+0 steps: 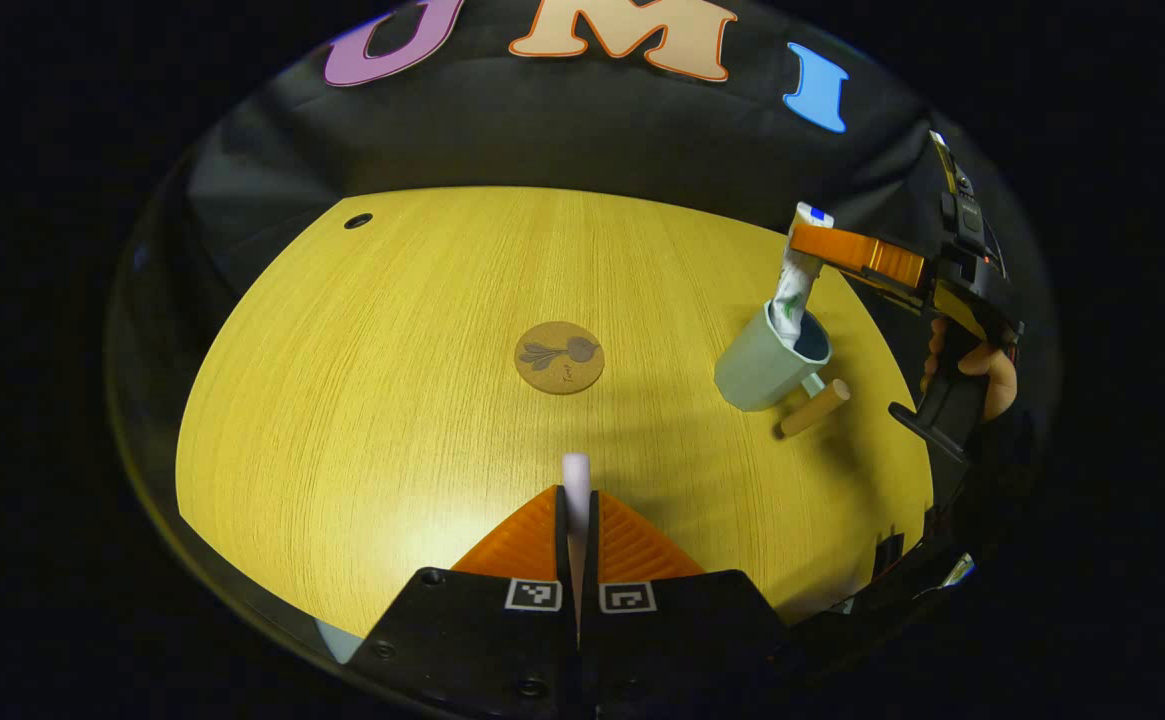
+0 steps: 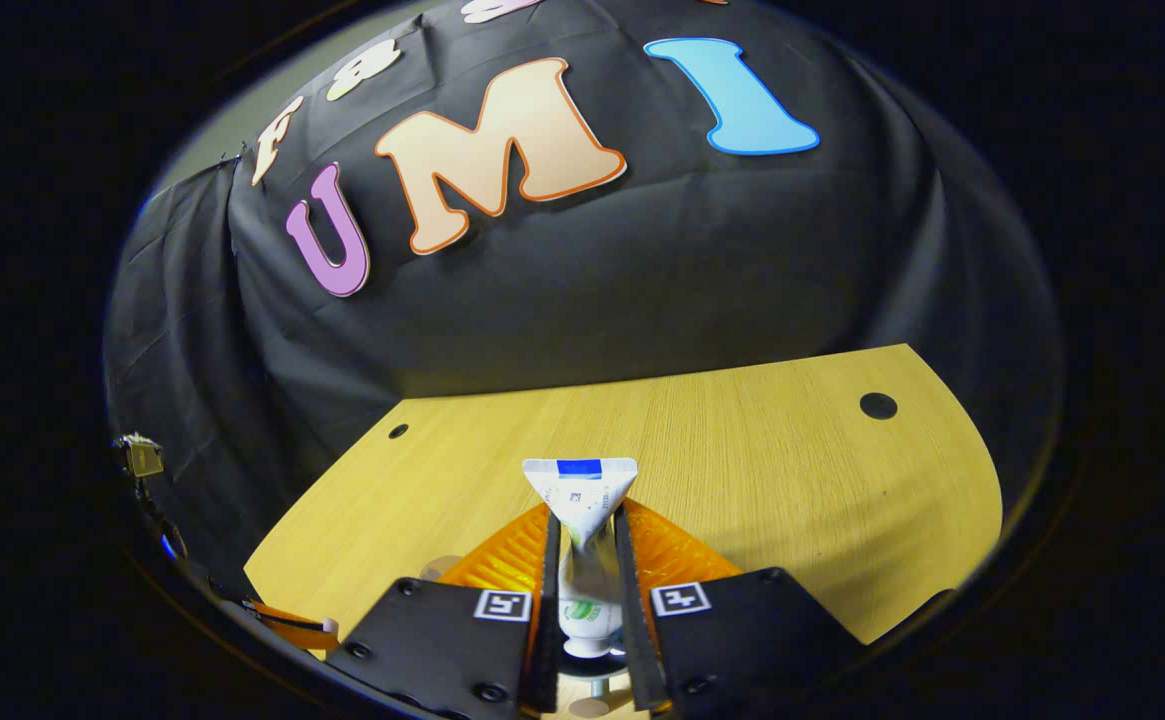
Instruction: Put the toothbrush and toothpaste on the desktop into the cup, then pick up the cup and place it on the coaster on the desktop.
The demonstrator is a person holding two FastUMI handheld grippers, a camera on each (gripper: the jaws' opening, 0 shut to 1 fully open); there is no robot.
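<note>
In the left gripper view, a pale green cup (image 1: 764,372) with a wooden handle (image 1: 815,407) stands at the table's right. The white toothpaste tube (image 1: 795,292) hangs upright with its lower end inside the cup's mouth, and the right gripper (image 1: 806,243) is shut on its upper part. A round cork coaster (image 1: 559,357) lies mid-table, left of the cup. My left gripper (image 1: 577,495) is shut on a thin white toothbrush (image 1: 576,470) whose end pokes out past the fingertips. In the right gripper view, the tube (image 2: 580,500) sits clamped between the fingers of the right gripper (image 2: 582,540).
The yellow wooden table (image 1: 392,380) has a small dark hole (image 1: 358,220) at its far left corner and another hole (image 2: 878,405) in the right gripper view. A hand (image 1: 992,372) holds the right gripper beyond the table's right edge. Black cloth backs the table.
</note>
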